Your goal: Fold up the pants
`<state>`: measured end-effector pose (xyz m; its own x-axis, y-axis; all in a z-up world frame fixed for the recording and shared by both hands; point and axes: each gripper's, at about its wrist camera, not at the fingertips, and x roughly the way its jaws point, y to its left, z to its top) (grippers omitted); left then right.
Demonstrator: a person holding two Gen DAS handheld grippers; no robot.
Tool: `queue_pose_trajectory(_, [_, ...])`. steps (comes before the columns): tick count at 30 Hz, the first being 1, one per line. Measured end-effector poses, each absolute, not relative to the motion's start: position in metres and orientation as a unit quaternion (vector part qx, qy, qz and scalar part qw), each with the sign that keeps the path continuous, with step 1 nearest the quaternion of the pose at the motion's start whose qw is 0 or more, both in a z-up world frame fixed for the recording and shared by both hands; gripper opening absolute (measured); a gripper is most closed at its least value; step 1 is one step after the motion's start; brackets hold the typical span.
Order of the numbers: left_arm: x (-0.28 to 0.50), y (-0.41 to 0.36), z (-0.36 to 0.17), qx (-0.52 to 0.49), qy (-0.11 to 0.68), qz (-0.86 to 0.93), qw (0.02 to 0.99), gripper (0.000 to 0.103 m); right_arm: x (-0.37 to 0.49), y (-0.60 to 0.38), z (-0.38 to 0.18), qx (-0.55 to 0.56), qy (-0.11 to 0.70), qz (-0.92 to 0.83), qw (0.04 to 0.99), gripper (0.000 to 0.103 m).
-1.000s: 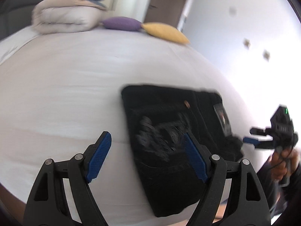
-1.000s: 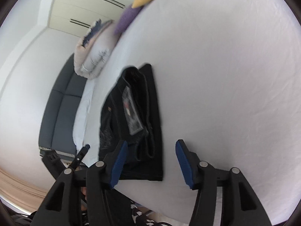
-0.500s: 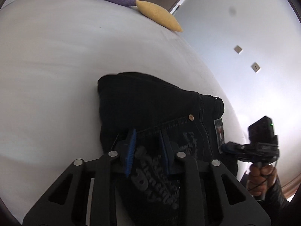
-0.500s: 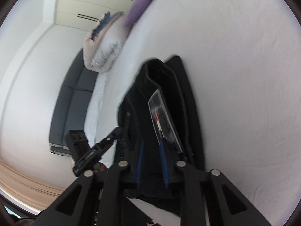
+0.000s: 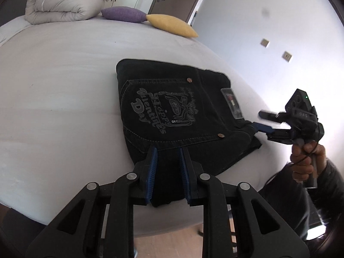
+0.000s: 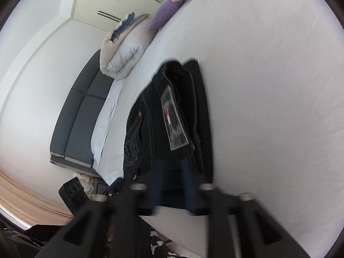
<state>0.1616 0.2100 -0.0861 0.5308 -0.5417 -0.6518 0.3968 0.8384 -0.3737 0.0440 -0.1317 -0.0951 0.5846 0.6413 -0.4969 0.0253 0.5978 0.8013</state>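
Observation:
Black folded pants (image 5: 176,107) with a silver print on the back pocket lie on the white bed (image 5: 53,96) near its front edge. They also show in the right wrist view (image 6: 172,118). My left gripper (image 5: 168,152) is shut on the pants' near edge. My right gripper (image 6: 172,165) is shut on the waistband end of the pants, blurred in its own view. In the left wrist view it (image 5: 261,121) shows at the pants' right corner, held by a hand.
A rolled beige duvet (image 5: 62,2), a purple pillow (image 5: 123,15) and a yellow pillow (image 5: 172,25) lie at the bed's far end. A grey sofa (image 6: 81,116) stands beside the bed. The bed's front edge and wooden floor (image 5: 167,245) are below my grippers.
Both grippers were open a second ago and have closed on the pants' edges. The left view has pulled back a little, and the right gripper is in motion.

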Motion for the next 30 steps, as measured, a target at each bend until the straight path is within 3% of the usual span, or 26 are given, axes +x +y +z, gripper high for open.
queue_pose_trajectory(1, [0.164, 0.215, -0.083, -0.099, 0.403, -0.266, 0.870, 0.021, 0.045, -0.137, -0.089, 0.409, 0.397, 0.185, 0.800, 0.087])
queue_pose_trajectory(4, [0.189, 0.241, -0.073, -0.136, 0.403, -0.249, 0.870, 0.027, 0.057, -0.148, -0.083, 0.412, 0.393, 0.186, 0.801, 0.087])
queue_pose_trajectory(5, [0.200, 0.250, -0.073, -0.155, 0.410, -0.245, 0.865, 0.045, 0.065, -0.146, -0.085, 0.409, 0.406, 0.187, 0.795, 0.087])
queue_pose_trajectory(6, [0.212, 0.258, -0.075, -0.177, 0.419, -0.243, 0.857, 0.072, 0.075, -0.144, -0.090, 0.406, 0.427, 0.188, 0.786, 0.085])
queue_pose_trajectory(7, [0.221, 0.263, -0.077, -0.201, 0.424, -0.245, 0.848, 0.077, 0.084, -0.141, -0.096, 0.404, 0.446, 0.190, 0.776, 0.081])
queue_pose_trajectory(11, [0.254, 0.266, -0.087, -0.245, 0.454, -0.269, 0.813, 0.077, 0.112, -0.129, -0.118, 0.403, 0.491, 0.176, 0.752, 0.066])
queue_pose_trajectory(17, [0.276, 0.245, -0.109, -0.231, 0.514, -0.271, 0.780, 0.076, 0.136, -0.104, -0.128, 0.389, 0.513, 0.196, 0.740, 0.062])
queue_pose_trajectory(20, [0.277, 0.235, -0.107, -0.227, 0.524, -0.284, 0.770, 0.072, 0.145, -0.100, -0.132, 0.387, 0.521, 0.196, 0.735, 0.051])
queue_pose_trajectory(21, [0.279, 0.231, -0.107, -0.223, 0.529, -0.287, 0.767, 0.060, 0.145, -0.099, -0.131, 0.377, 0.525, 0.193, 0.738, 0.043])
queue_pose_trajectory(27, [0.270, 0.216, -0.093, -0.186, 0.537, -0.268, 0.778, 0.028, 0.136, -0.086, -0.107, 0.306, 0.512, 0.174, 0.784, 0.027])
queue_pose_trajectory(30, [0.267, 0.212, -0.074, -0.171, 0.527, -0.267, 0.788, 0.019, 0.133, -0.078, -0.084, 0.279, 0.490, 0.180, 0.806, 0.022])
